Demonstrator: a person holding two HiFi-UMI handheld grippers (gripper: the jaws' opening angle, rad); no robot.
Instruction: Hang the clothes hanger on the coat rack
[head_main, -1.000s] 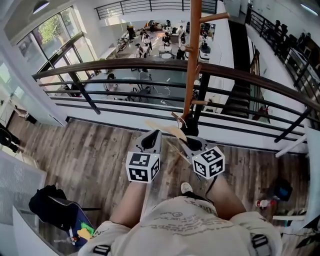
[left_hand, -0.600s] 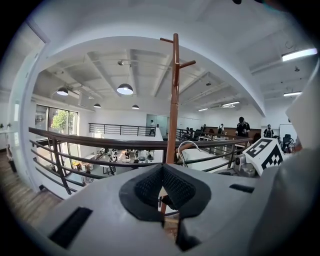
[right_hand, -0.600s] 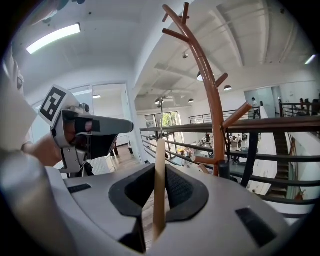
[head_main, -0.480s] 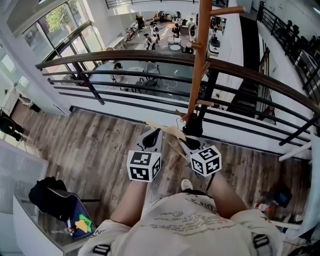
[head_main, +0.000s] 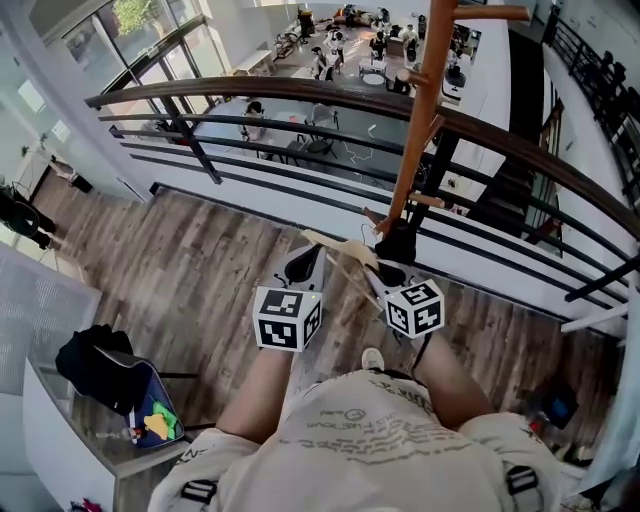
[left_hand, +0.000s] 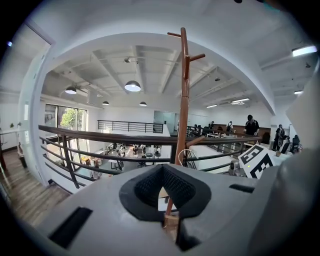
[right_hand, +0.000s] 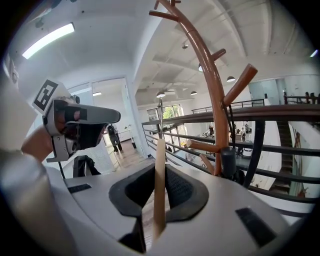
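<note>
The light wooden clothes hanger (head_main: 343, 252) spans between my two grippers, low in front of the person's chest. My left gripper (head_main: 303, 262) is shut on one wooden end (left_hand: 170, 220). My right gripper (head_main: 388, 277) is shut on the other arm, which stands upright between its jaws (right_hand: 159, 180). The hanger's wire hook (left_hand: 183, 155) shows beside the pole. The brown coat rack (head_main: 421, 120) rises just beyond the grippers, its pegs (right_hand: 240, 84) higher up and its dark base (head_main: 398, 243) right behind the hanger.
A black railing with a brown handrail (head_main: 300, 95) runs behind the rack, with an open lower floor and people beyond it. A dark bag (head_main: 93, 362) lies on a stand at the lower left. Wooden floor (head_main: 190, 270) lies underfoot.
Both grippers have sunk a little with the hanger still held between them. The rack's pole now sits further right in the head view.
</note>
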